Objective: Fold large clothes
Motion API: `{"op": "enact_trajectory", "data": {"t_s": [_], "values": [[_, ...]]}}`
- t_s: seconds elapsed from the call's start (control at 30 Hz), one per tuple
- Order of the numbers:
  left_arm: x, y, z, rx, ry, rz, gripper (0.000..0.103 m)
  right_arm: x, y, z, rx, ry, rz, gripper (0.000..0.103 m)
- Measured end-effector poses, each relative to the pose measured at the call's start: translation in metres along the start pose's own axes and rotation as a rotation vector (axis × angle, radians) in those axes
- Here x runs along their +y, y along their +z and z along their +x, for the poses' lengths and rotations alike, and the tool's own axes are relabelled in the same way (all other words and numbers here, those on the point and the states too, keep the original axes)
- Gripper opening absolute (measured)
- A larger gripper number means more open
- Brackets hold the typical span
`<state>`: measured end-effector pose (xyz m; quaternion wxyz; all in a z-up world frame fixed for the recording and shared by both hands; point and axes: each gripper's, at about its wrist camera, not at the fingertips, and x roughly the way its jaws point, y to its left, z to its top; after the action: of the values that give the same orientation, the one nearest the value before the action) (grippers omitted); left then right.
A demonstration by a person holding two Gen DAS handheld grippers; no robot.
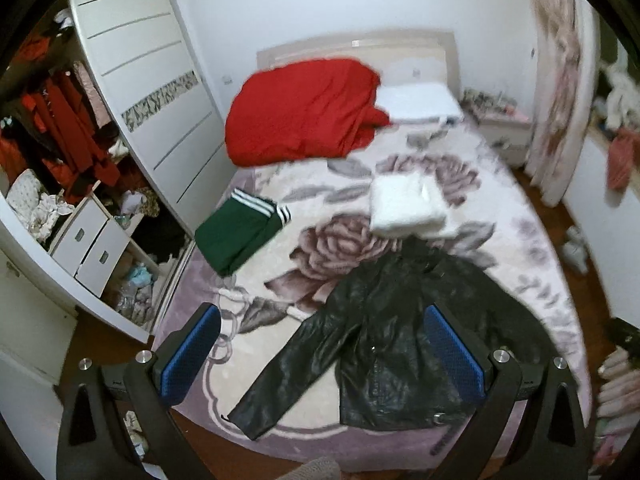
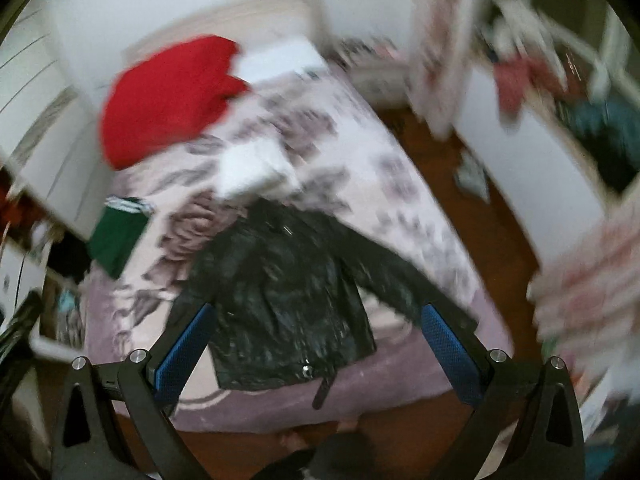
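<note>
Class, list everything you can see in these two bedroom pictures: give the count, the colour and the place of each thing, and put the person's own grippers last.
bed: one, pale floral cover, middle of the room
black jacket: one, shiny black, spread flat at the near end of the bed, sleeves out
green garment: one, dark green with white stripes, folded, left side of the bed
white garment: one, white, folded, just beyond the jacket
red bedding: one, red, heaped at the head of the bed
pillow: one, white, beside the red heap
wardrobe: one, white, left of the bed, open, full of clothes
left gripper: one, black with blue pads, open above the jacket
right gripper: one, black with blue pads, open above the jacket
</note>
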<state>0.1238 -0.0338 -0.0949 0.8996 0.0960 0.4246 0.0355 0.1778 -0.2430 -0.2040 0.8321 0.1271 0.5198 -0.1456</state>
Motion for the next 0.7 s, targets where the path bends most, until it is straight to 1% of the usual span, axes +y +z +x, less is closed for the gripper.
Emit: {"op": "enact_trajectory", "data": {"t_s": [0.07, 0.1, 0.2, 0.23, 0.33, 0.43, 0.47, 0.57, 0.6, 0.63, 0.7], "values": [[-0.023, -0.012, 0.044, 0.052, 0.019, 0.018, 0.103, -0.049, -0.003, 0.072, 0.084, -0.008, 0.144, 0.092], [-0.034, -0.02, 0.064, 0.081, 0.027, 0.027, 0.103, -0.072, -0.004, 0.103, 0.118, -0.014, 0.207, 0.091], [-0.068, -0.044, 0.124, 0.169, 0.057, 0.048, 0.103, -0.142, -0.021, 0.186, 0.18, -0.04, 0.373, 0.09], [-0.083, -0.053, 0.15, 0.205, 0.075, 0.06, 0.103, -0.17, -0.033, 0.216, 0.203, -0.049, 0.427, 0.09], [-0.111, -0.078, 0.193, 0.276, 0.105, 0.08, 0.103, -0.239, -0.066, 0.298, 0.283, -0.046, 0.574, 0.09], [-0.142, -0.106, 0.241, 0.354, 0.106, 0.097, 0.103, -0.3, -0.113, 0.359, 0.356, -0.023, 0.751, 0.091], [-0.149, -0.114, 0.251, 0.372, 0.113, 0.111, 0.103, -0.317, -0.129, 0.371, 0.368, -0.011, 0.804, 0.091], [-0.174, -0.137, 0.279, 0.421, 0.126, 0.145, 0.103, -0.352, -0.177, 0.409, 0.374, 0.053, 0.971, 0.091], [-0.181, -0.142, 0.287, 0.437, 0.125, 0.148, 0.103, -0.365, -0.192, 0.421, 0.339, 0.096, 1.045, 0.091], [-0.188, -0.149, 0.296, 0.455, 0.121, 0.15, 0.103, -0.37, -0.197, 0.427, 0.313, 0.118, 1.083, 0.091], [-0.204, -0.154, 0.31, 0.473, 0.116, 0.164, 0.103, -0.386, -0.209, 0.443, 0.229, 0.136, 1.162, 0.091]]}}
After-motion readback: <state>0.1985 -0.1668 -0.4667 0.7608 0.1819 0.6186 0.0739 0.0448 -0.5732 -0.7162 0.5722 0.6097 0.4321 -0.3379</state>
